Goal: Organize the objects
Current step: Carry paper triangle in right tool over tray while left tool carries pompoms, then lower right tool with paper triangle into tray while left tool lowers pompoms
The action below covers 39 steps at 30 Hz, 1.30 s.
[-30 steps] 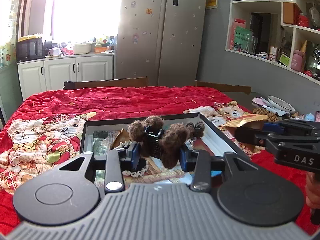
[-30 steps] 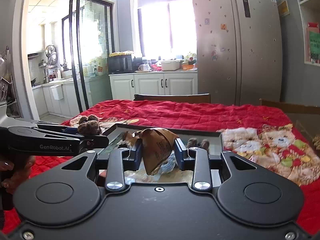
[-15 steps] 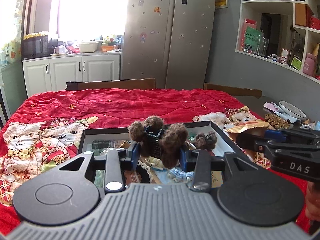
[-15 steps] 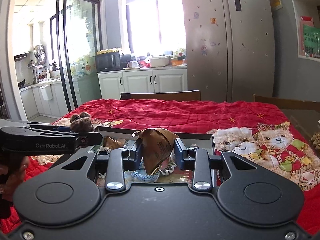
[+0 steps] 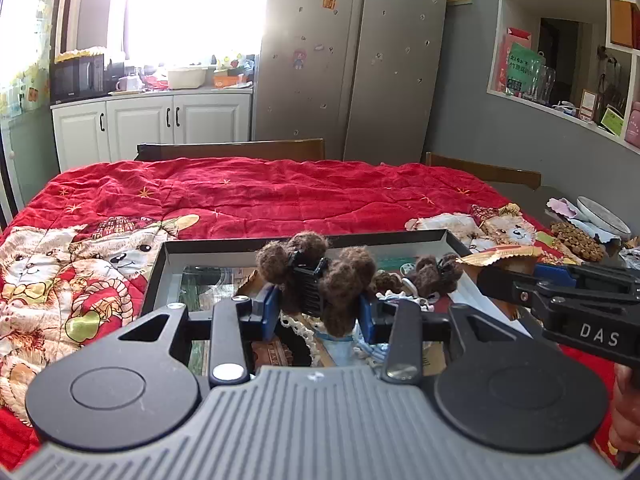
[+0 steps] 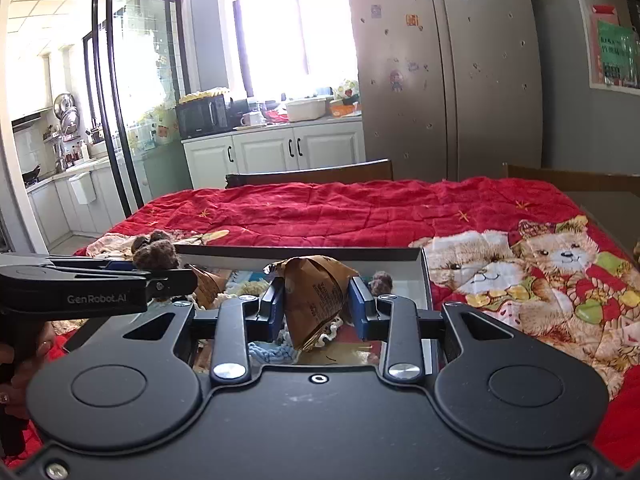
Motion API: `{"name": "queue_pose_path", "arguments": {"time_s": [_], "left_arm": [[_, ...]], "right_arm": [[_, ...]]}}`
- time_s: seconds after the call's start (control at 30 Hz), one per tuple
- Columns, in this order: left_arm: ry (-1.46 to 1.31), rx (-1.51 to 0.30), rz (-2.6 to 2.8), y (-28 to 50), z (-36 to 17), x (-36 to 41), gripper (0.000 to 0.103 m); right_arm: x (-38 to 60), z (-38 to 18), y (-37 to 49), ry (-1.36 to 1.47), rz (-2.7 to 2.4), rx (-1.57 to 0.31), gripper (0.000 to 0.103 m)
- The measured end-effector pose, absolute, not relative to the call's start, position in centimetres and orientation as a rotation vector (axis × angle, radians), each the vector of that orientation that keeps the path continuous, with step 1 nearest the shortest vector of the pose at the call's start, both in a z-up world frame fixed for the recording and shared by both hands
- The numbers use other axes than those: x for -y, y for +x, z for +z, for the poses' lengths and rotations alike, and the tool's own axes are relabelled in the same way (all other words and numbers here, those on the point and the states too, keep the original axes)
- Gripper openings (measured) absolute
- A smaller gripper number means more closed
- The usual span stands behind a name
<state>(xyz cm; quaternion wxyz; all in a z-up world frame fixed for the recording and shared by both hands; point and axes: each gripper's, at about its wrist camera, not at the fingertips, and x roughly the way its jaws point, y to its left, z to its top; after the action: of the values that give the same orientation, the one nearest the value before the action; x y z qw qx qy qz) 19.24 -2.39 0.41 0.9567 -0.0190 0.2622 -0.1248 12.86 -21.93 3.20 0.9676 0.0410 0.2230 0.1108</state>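
Your left gripper (image 5: 316, 314) clamps fuzzy hair clip (image 5: 316, 280); right gripper (image 6: 316, 310) clamps brown packet (image 6: 314, 300). Both loads hang directly over tray (image 5: 360, 237) below fingertips; release means straight down.

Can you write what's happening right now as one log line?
left gripper: holds fuzzy brown pom-pom hair claw | right gripper: holds crinkled brown-gold wrapper | both over black tray

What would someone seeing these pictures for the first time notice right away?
Probably the fuzzy brown hair clip pinched in the left gripper and the crumpled brown packet pinched in the right gripper, both held over the shallow black tray. Next comes the red teddy-bear quilt covering the table beneath.
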Motion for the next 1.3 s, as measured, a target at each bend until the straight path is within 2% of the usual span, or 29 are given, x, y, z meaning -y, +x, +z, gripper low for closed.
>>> {"name": "queue_pose_path", "arguments": {"time_s": [1.3], "left_arm": [[0.035, -0.601, -0.235, 20.9, -2.9, 3.8, 0.044]], "right_arm": [[22.1, -1.1, 15.2, 0.047, 0.165, -0.531, 0.032]]}}
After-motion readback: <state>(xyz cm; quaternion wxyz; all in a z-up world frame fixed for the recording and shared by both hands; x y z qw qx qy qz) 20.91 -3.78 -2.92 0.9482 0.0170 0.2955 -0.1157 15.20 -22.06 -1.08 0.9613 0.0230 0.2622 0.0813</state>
